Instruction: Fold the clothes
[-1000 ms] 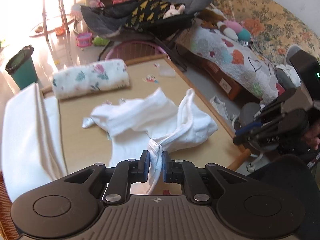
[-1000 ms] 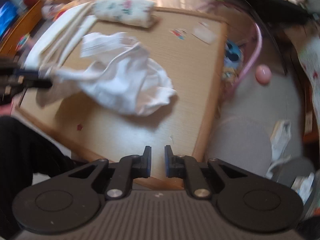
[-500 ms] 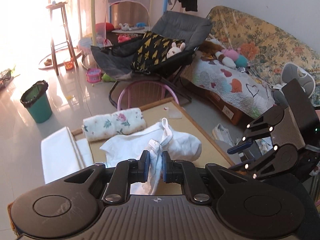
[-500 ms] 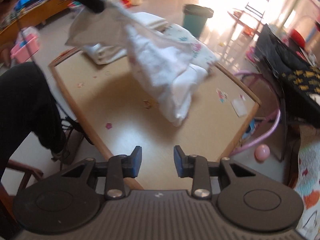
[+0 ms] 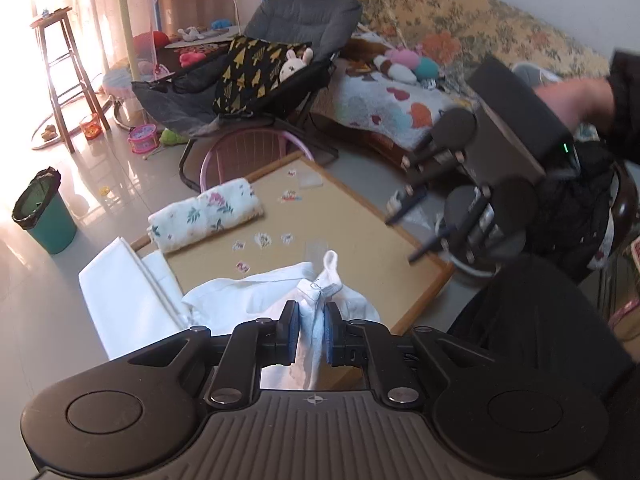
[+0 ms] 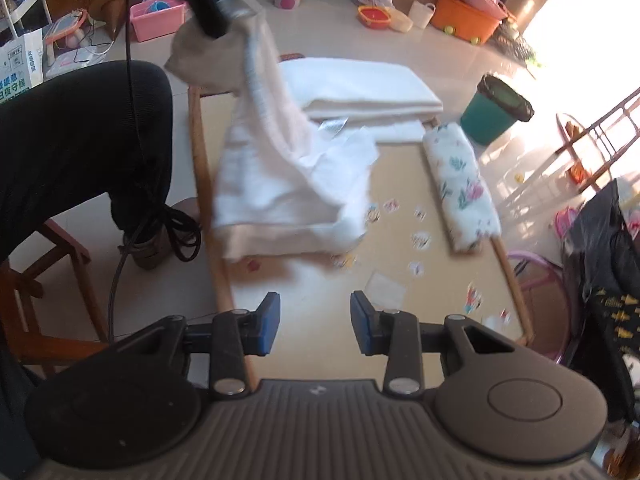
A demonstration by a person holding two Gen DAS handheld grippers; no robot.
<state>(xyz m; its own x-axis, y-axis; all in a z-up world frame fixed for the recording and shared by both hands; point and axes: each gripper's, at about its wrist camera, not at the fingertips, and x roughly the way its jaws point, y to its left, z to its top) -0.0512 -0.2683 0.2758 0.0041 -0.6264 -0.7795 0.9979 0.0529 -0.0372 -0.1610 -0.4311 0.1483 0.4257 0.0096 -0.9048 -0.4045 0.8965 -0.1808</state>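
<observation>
Fingers of the left gripper pinch a white garment, lifted at upper left; right gripper spread, empty, above the tabletop; garment edges motion-blurred.

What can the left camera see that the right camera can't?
Only the left wrist view shows the sofa, the grey chair with a toy bunny, and the left gripper pinching the white garment.

Only the right wrist view shows the orange tub, the pink bin, and the garment hanging in the air.

Both show the table, the floral roll, the folded white cloth, the green bin and the open right gripper.
</observation>
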